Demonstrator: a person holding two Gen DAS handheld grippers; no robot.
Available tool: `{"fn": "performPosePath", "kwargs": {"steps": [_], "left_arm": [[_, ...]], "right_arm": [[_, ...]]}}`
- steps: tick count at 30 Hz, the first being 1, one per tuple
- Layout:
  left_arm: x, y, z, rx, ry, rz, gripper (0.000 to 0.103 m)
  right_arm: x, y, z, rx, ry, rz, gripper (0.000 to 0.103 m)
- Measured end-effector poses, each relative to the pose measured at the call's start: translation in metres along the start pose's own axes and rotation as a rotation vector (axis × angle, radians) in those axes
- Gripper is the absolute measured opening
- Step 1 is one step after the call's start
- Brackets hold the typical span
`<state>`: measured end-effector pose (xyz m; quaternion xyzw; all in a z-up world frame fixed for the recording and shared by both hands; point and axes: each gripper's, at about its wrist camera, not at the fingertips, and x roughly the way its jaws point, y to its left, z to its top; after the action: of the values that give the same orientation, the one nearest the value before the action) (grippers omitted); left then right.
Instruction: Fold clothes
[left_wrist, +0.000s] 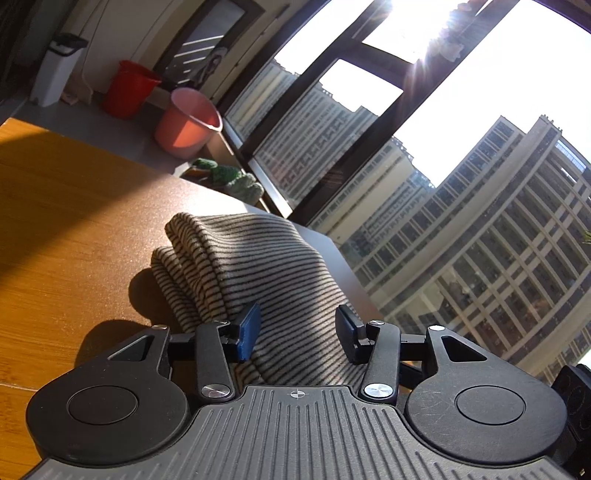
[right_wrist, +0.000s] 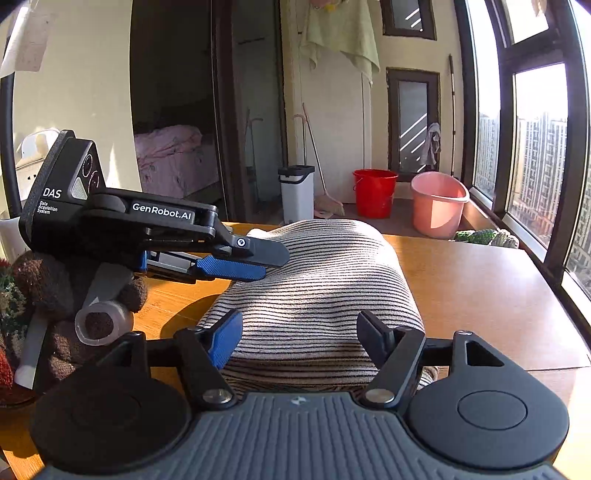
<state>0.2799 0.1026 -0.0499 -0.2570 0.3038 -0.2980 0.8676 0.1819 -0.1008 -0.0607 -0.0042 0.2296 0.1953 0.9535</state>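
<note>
Currently, my right gripper (right_wrist: 297, 338): jaws spread, clear of the striped garment (right_wrist: 317, 280) folded mid-table (right_wrist: 480, 295). Left gripper (right_wrist: 258, 262): jaws partly spread, hovering over its left fold. I'd press layers flat, edges aligned.

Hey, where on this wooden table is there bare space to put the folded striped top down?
Bare wood lies right of the striped garment, between it and the window-side table edge. Left of it is crowded: the left gripper reaches in over the cloth, with a brown plush toy behind it.
</note>
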Motion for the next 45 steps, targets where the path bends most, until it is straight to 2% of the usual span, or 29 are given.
{"fn": "performPosePath", "kwargs": {"steps": [3, 5, 6, 9, 12, 13, 15, 16, 17, 20, 23, 26, 28, 30, 35, 38, 42, 45], "left_arm": [[0.001, 0.004, -0.005, -0.001, -0.02, -0.014, 0.049], [0.001, 0.004, -0.008, 0.006, -0.029, -0.018, 0.049], [0.001, 0.003, -0.009, 0.015, -0.029, -0.018, 0.049], [0.0, 0.001, -0.012, 0.046, -0.029, -0.013, 0.049], [0.0, -0.006, -0.015, 0.086, -0.037, -0.001, 0.049], [0.0, -0.007, -0.016, 0.097, -0.041, 0.002, 0.049], [0.0, -0.01, -0.018, 0.114, -0.045, 0.008, 0.05], [0.001, -0.011, -0.018, 0.122, -0.045, 0.011, 0.05], [0.001, -0.013, -0.018, 0.131, -0.045, 0.015, 0.051], [0.0, -0.015, -0.02, 0.155, -0.047, 0.019, 0.052], [-0.002, -0.016, -0.021, 0.174, -0.046, 0.021, 0.052], [-0.004, -0.014, -0.021, 0.163, -0.043, 0.015, 0.052], [-0.005, -0.013, -0.021, 0.159, -0.043, 0.016, 0.052], [-0.005, -0.011, -0.02, 0.154, -0.042, 0.015, 0.052], [-0.007, -0.009, -0.02, 0.152, -0.036, 0.01, 0.055], [-0.008, -0.008, -0.02, 0.156, -0.036, 0.007, 0.058], [-0.009, -0.008, -0.021, 0.158, -0.04, 0.001, 0.063], [-0.008, -0.01, -0.022, 0.162, -0.044, -0.002, 0.063]], "right_arm": [[0.003, -0.021, 0.005, 0.056, -0.004, -0.052, 0.069], [0.023, -0.032, -0.004, 0.081, 0.077, -0.069, 0.07], [0.034, -0.038, -0.01, 0.094, 0.122, -0.074, 0.076], [0.037, -0.054, -0.009, 0.15, 0.149, -0.008, 0.078], [0.031, -0.076, 0.014, 0.211, 0.132, 0.072, 0.078], [0.03, -0.082, 0.022, 0.227, 0.118, 0.076, 0.077], [0.038, -0.093, 0.041, 0.244, 0.113, 0.094, 0.067], [0.046, -0.097, 0.053, 0.249, 0.118, 0.11, 0.059], [0.053, -0.101, 0.061, 0.246, 0.121, 0.116, 0.056], [0.092, -0.092, 0.081, 0.164, 0.12, 0.087, 0.055], [0.127, -0.069, 0.091, 0.12, 0.159, 0.139, 0.046], [0.156, -0.044, 0.092, 0.067, 0.247, 0.183, 0.045], [0.179, -0.038, 0.083, 0.037, 0.324, 0.146, 0.045], [0.187, -0.038, 0.08, 0.026, 0.342, 0.136, 0.045], [0.159, -0.034, 0.086, -0.036, 0.291, 0.12, 0.048], [0.129, -0.045, 0.085, -0.05, 0.233, 0.076, 0.066], [0.092, -0.074, 0.061, 0.034, 0.213, 0.01, 0.069], [0.073, -0.098, 0.031, 0.144, 0.223, -0.002, 0.069]]}}
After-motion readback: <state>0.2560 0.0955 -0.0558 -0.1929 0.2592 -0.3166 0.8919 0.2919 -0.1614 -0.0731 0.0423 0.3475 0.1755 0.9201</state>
